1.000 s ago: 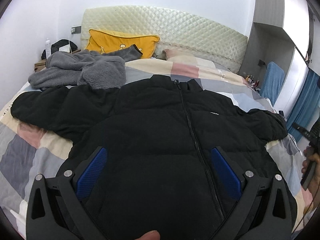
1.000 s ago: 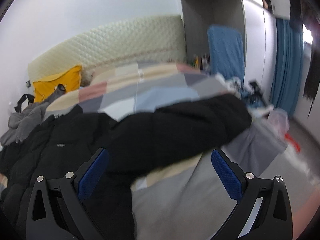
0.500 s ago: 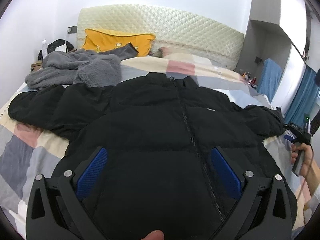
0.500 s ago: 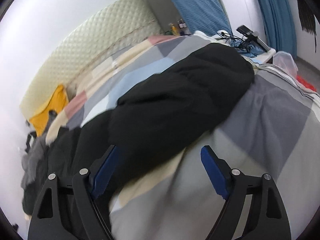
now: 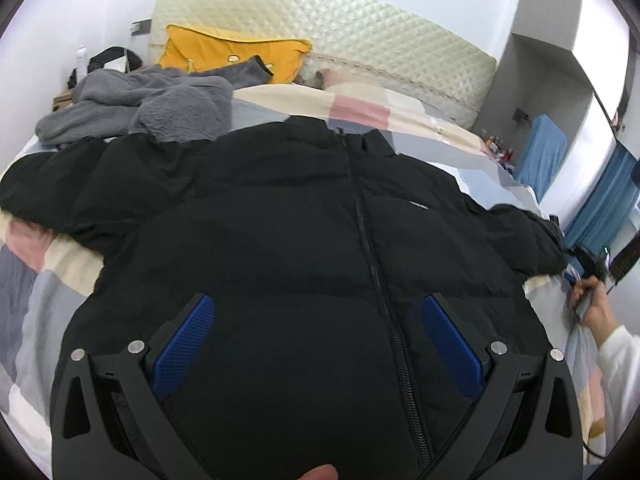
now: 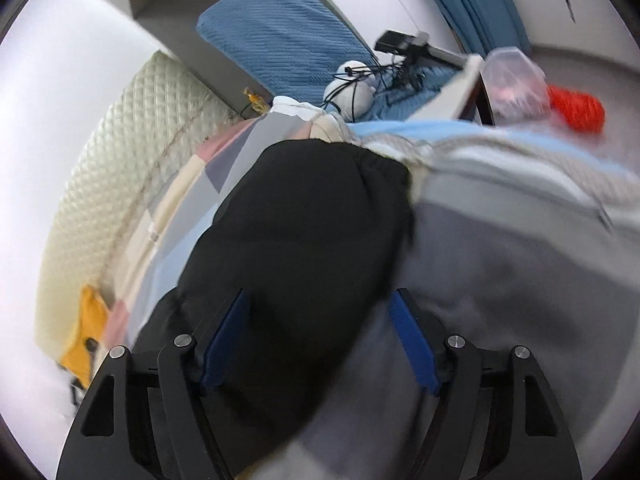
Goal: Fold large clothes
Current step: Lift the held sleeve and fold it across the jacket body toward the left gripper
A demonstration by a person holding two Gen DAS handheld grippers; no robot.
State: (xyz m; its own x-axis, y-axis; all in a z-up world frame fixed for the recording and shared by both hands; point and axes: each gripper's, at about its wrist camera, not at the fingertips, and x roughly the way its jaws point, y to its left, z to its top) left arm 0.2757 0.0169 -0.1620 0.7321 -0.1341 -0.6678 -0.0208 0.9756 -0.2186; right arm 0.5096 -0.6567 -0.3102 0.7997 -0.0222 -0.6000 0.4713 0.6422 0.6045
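Now | right gripper (image 6: 318, 336): closing, straddling jacket sleeve (image 6: 304, 216) | left gripper (image 5: 318, 344): wide

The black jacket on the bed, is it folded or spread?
Spread: the black jacket lies flat, zipped, both sleeves stretched outward.

Left gripper (image 5: 316, 336) hangs with jaws spread wide; right gripper (image 6: 318, 344), jaws just narrowing, straddles a sleeve.
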